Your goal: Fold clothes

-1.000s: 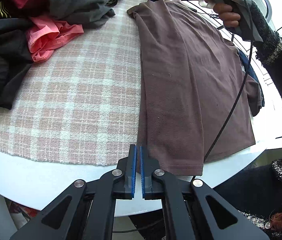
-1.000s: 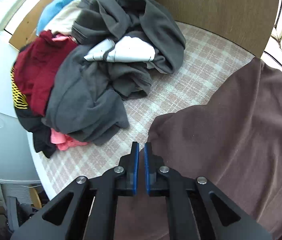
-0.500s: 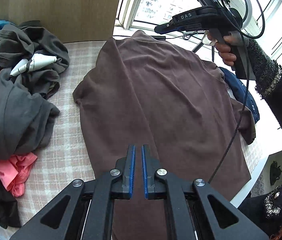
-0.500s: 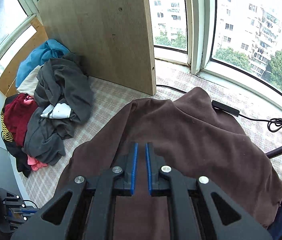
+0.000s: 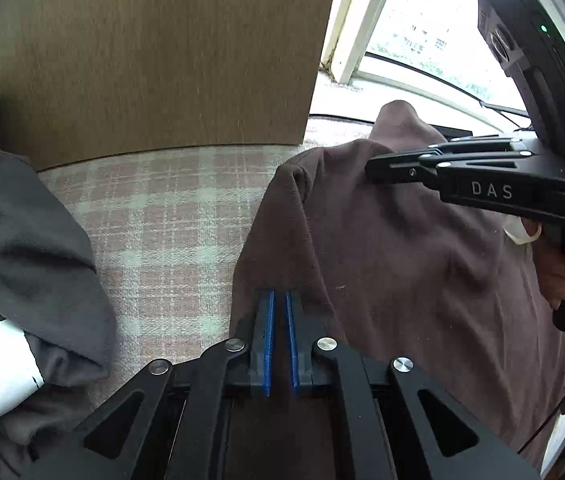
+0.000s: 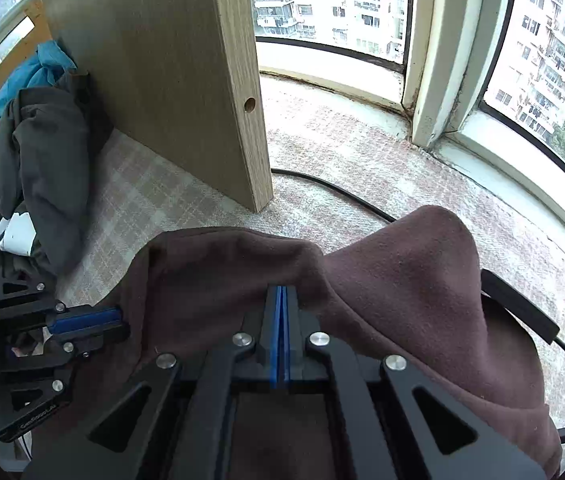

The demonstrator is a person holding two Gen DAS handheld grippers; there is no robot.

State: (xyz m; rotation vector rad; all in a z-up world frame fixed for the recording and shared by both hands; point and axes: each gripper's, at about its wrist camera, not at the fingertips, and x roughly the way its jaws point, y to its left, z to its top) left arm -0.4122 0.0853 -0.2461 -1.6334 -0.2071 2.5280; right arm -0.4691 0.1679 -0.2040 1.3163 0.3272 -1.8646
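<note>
On a bench point(image 6: 170, 196) covered with a pink plaid cloth point(image 5: 170, 216), beside a curved window point(image 6: 462, 60), a brown shirt point(image 5: 422, 272) lies spread at the right of the left wrist view, its upper edge bunched into a peak. The right hand-held gripper point(image 6: 280, 300) is clenched, its blue pads pressed together on a fold of the shirt near that peak. The left hand-held gripper point(image 5: 279, 300) sits at the shirt's left edge with its jaws a narrow slit apart; whether cloth is pinched between them cannot be told. A hand point(image 5: 558, 276) grips the right tool's handle. A heap of grey and blue clothes point(image 6: 38, 152) lies against a wooden board point(image 6: 154, 72). A black cable point(image 6: 334, 190) runs behind the shirt.
</note>
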